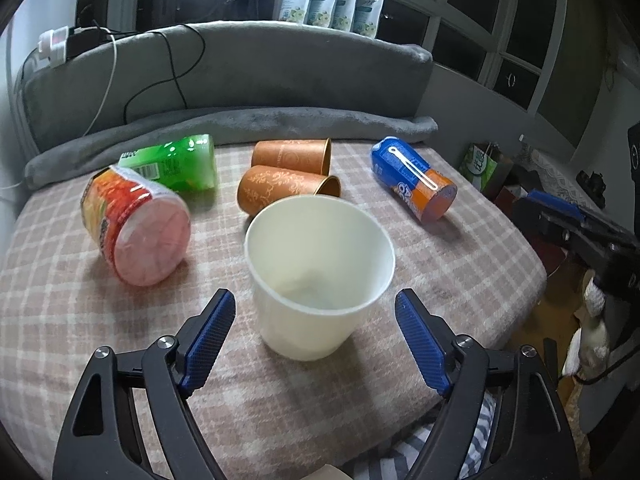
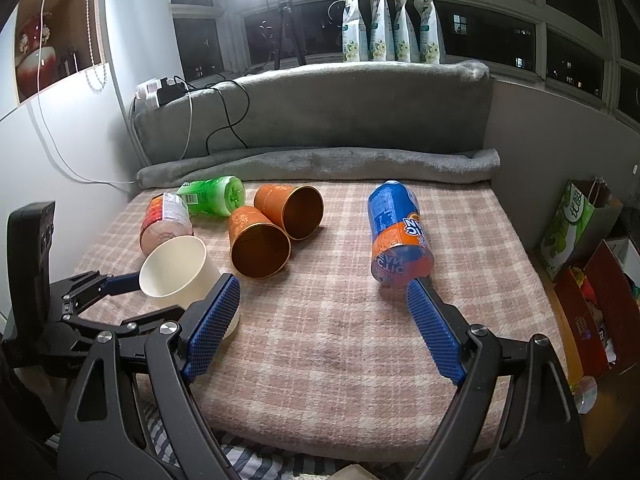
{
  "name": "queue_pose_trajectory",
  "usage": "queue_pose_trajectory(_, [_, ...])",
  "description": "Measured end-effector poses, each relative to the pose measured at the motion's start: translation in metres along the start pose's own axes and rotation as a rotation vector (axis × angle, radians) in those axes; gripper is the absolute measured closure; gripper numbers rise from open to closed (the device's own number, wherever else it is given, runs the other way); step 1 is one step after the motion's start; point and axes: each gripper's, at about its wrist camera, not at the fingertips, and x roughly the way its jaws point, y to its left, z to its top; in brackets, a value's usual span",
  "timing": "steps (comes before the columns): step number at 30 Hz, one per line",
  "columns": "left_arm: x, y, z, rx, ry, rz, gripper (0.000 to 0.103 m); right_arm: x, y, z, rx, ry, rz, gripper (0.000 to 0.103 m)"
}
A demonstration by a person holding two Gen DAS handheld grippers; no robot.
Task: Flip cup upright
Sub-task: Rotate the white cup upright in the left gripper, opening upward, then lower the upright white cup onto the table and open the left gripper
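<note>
A white paper cup [image 1: 316, 276] stands mouth up on the plaid cloth, between the open fingers of my left gripper [image 1: 316, 300], which do not touch it. It also shows in the right wrist view [image 2: 180, 276], tilted a little. Two orange paper cups [image 1: 288, 172] lie on their sides behind it, seen too in the right wrist view [image 2: 276, 228]. My right gripper [image 2: 324, 292] is open and empty over the cloth, its right finger near a blue and orange can [image 2: 396, 236] lying on its side.
A red instant-noodle cup [image 1: 136, 224] and a green container [image 1: 176, 164] lie on their sides at the left. A grey blanket roll [image 1: 240, 124] borders the far edge. A green bag [image 2: 568, 216] and a red box [image 2: 600, 312] stand right of the bed.
</note>
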Motion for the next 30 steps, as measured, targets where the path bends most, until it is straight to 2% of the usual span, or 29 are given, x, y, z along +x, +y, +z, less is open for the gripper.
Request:
queue_pose_trajectory(4, [-0.008,0.007,-0.009,-0.01,0.002,0.021,0.021,-0.003,0.003,0.0,0.0,-0.007,0.004,0.015])
queue_pose_trajectory(7, [-0.023,0.015,-0.012,-0.023,-0.028,0.058,0.021,-0.006,0.005,0.001,-0.003,-0.022,0.005,0.015])
queue_pose_trajectory(13, [-0.07,0.019,-0.007,-0.017,-0.22,0.177,0.021,-0.012,0.01,0.003,-0.003,-0.071,-0.011,0.015])
queue_pose_trajectory(16, [-0.088,0.018,-0.005,-0.012,-0.314,0.245,0.021,-0.016,0.012,0.005,-0.002,-0.1,-0.02,0.008])
queue_pose_trajectory(18, [-0.096,0.021,-0.003,-0.024,-0.35,0.264,0.02,-0.019,0.013,0.006,0.0,-0.126,-0.035,0.008])
queue_pose_trajectory(24, [-0.105,0.032,0.005,-0.069,-0.404,0.331,0.02,-0.028,0.016,0.007,0.013,-0.197,-0.078,0.007])
queue_pose_trajectory(25, [-0.106,0.032,0.006,-0.073,-0.41,0.339,0.02,-0.029,0.016,0.007,0.012,-0.205,-0.084,0.002])
queue_pose_trajectory(27, [-0.109,0.033,0.008,-0.078,-0.426,0.358,0.02,-0.03,0.018,0.006,0.007,-0.225,-0.095,0.0])
queue_pose_trajectory(30, [-0.113,0.034,0.008,-0.077,-0.446,0.379,0.014,-0.031,0.022,0.005,-0.012,-0.231,-0.108,0.0])
